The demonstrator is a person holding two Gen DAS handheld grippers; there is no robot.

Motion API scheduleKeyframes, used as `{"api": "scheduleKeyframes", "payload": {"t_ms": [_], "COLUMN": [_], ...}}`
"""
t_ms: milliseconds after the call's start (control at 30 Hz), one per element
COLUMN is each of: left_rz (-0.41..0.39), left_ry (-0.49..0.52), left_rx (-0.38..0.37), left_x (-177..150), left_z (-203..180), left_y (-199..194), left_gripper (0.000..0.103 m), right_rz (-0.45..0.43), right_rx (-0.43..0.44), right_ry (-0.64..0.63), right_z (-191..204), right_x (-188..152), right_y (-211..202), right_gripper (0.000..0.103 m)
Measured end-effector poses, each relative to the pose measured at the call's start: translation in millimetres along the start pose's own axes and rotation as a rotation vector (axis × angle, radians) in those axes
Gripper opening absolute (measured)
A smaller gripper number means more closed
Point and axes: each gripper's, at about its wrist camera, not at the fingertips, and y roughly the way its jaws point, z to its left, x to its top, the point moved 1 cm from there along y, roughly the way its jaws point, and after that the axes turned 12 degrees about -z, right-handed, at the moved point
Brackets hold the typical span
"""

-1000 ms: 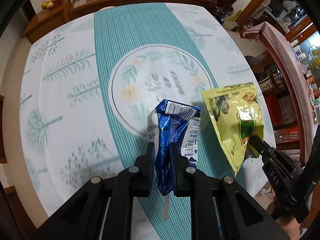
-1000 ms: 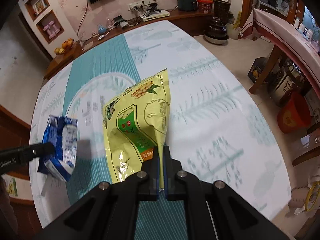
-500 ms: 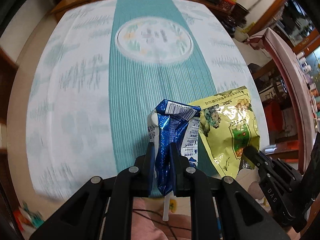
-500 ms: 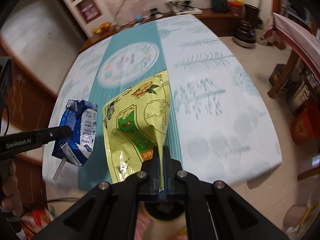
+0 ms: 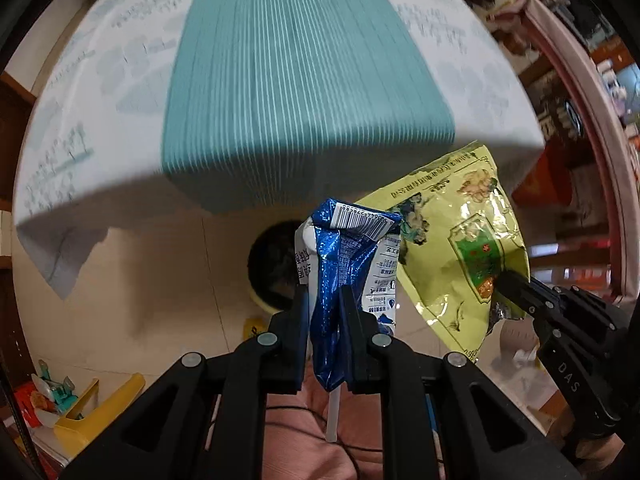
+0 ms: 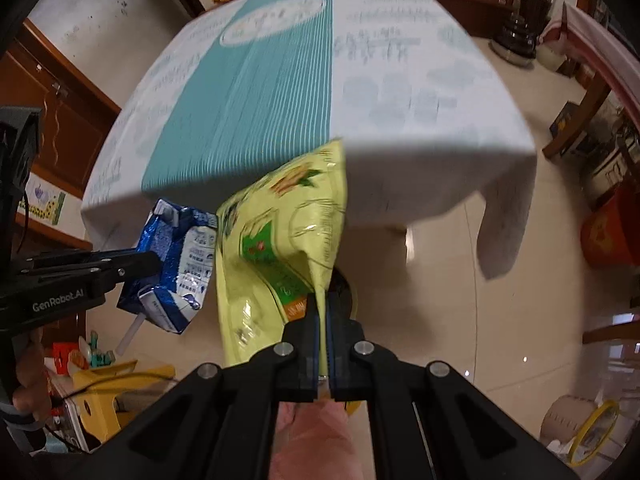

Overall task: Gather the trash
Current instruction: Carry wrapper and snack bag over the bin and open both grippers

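My left gripper is clamped on a crumpled blue milk carton, its jaws narrow with the flattened blue foil pinched between them and a white straw hanging from the carton's lower end. My right gripper is pressed fully together on the lower edge of a yellow-green snack bag, which stands up from the jaws as a creased sheet. Taking the bin on the floor as the landmark, a dark round opening with a pale yellow rim: in the left wrist view the carton hangs in front of the bin's right side and partly covers it, and the bag sits further right of the bin, just beside the carton and overlapping its right edge. In the right wrist view only a sliver of the bin shows behind the bag's lower corner and my right gripper. The bench, under a white cloth with a teal striped band, lies beyond the bin, its cloth edge hanging down toward the tiled floor. Left of the bin on the floor is a yellow plastic piece. Pink fabric shows directly beneath my grippers.
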Motion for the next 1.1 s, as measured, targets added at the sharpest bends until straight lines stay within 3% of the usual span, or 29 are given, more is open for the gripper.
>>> {"api": "scheduleKeyframes", "payload": {"t_ms": [200,500,700,1033,1100], "left_rz": [0.035,0.09,0.099,0.088,0.08], "left_ry": [0.004,0.009,0.037,0.053,0.067], "left_rx": [-0.002,0.049,0.062,0.039,0.04], "left_x": [-28.7,-58.3,-72.0,-71.9,-71.4], "left_z": [14.0,48.7,61.4,62.5,60.1], "left_y": [50.8,172.2,241.4,294.7,295.6], "left_gripper": [0.012,0.012,0.012,0.015,0.024], "right_rz": [0.097,0.26,0.311,0.383,0.383], "right_rx": [0.001,-0.084,-0.128,-0.157,-0.151], "right_ry": [0.037,0.064,0.057,0.091,0.102], "right_z": [8.0,4.0,5.3,-2.8,-3.8], "right_x": [-40.5,-95.4,-119.1,-143.7,-144.5], "right_y": [46.6,194.3,264.6,329.7,335.1], "right_gripper": [0.003,0.003,0.003,0.004,0.007]}}
